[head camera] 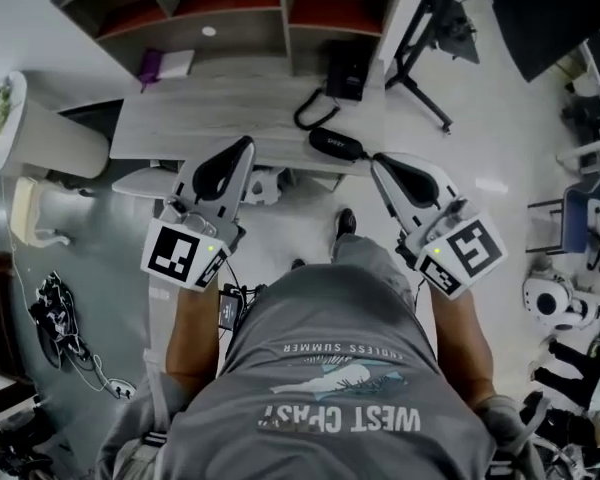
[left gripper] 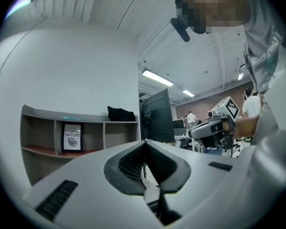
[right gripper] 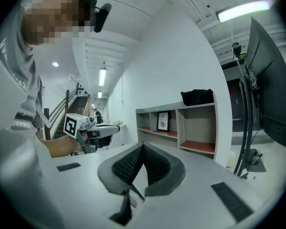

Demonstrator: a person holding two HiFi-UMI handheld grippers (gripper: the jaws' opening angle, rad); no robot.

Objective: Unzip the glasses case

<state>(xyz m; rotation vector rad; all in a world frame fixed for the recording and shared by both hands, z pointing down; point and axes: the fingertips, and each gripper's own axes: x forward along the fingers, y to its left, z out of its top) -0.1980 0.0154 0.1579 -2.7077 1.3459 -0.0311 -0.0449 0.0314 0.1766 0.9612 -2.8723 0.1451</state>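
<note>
Trouble, as I judge it, starts with the grip: my left gripper [head camera: 244,148] and right gripper [head camera: 378,161] are both clenched tight on nothing, held level in the air. The glasses case [head camera: 335,143] — dark and oblong — lies on the desk [head camera: 200,118] near its front edge, at three o'clock from the left tips and ten o'clock from the right. I can't make out its zipper pull. Going down with the jaws closed, I'd likely shove the case off that edge rather than pinch the pull. At twelve o'clock of the case a black cord [head camera: 308,110] and a phone-like box [head camera: 346,68] crowd the approach; the shelf unit [head camera: 230,13] stands behind.
</note>
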